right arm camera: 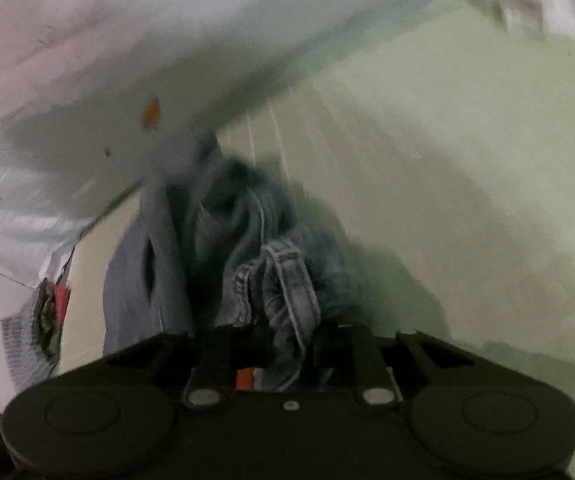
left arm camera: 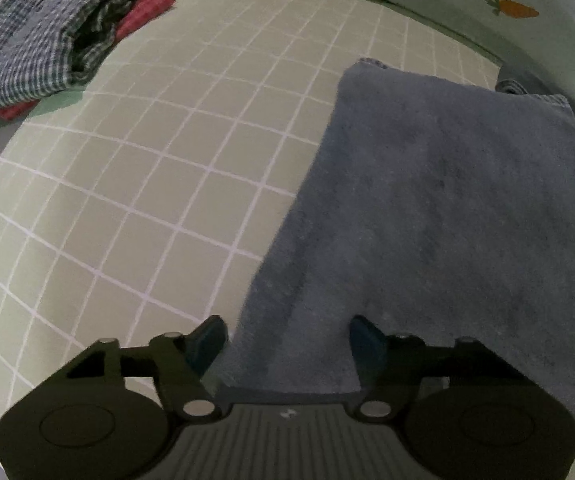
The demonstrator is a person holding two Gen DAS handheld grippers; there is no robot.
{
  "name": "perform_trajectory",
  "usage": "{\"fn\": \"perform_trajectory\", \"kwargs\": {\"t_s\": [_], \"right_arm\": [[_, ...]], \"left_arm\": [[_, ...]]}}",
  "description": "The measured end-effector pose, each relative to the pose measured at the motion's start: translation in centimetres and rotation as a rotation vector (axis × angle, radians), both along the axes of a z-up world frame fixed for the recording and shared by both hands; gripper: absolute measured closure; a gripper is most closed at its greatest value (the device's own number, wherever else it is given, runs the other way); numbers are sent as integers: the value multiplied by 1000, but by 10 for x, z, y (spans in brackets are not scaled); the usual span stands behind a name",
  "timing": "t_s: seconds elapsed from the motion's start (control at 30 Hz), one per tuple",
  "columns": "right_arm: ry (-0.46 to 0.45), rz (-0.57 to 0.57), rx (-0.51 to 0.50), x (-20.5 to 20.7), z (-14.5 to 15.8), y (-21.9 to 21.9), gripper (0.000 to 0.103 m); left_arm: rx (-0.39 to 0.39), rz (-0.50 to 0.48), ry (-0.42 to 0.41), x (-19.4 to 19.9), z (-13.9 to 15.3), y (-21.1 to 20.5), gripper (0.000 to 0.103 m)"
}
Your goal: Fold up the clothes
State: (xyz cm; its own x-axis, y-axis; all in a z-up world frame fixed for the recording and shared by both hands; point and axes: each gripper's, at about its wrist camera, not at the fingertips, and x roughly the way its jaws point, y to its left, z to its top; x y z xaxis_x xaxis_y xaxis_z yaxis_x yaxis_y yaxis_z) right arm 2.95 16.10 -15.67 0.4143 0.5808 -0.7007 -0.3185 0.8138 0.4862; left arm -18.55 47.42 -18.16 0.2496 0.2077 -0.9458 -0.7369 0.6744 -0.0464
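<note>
Left gripper (left arm camera: 287,340) wide, straddling near edge of jeans (left arm camera: 439,216), right half of frame, flat on grid mat (left arm camera: 159,184). Right gripper (right arm camera: 287,332) clamped on denim waistband (right arm camera: 287,292), frame centre, likely for folding over.

We see the right tool (right arm camera: 287,344) closed on a bunched fold of blue jeans (right arm camera: 283,280), their stitched hem between its fingers. The denim hangs crumpled over the pale green mat (right arm camera: 467,160). A white cloth with small orange prints (right arm camera: 87,80) lies left, blurred.
</note>
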Motion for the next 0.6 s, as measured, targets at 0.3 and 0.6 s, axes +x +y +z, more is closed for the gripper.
{"fn": "perform_trajectory", "kwargs": {"t_s": [0.3, 0.6], "right_arm": [[-515, -206, -264, 42, 90, -64, 87], [-337, -298, -448, 45, 51, -78, 37]], "left_arm": [[7, -34, 14, 8, -1, 1, 44], [64, -100, 52, 28, 3, -14, 42]]}}
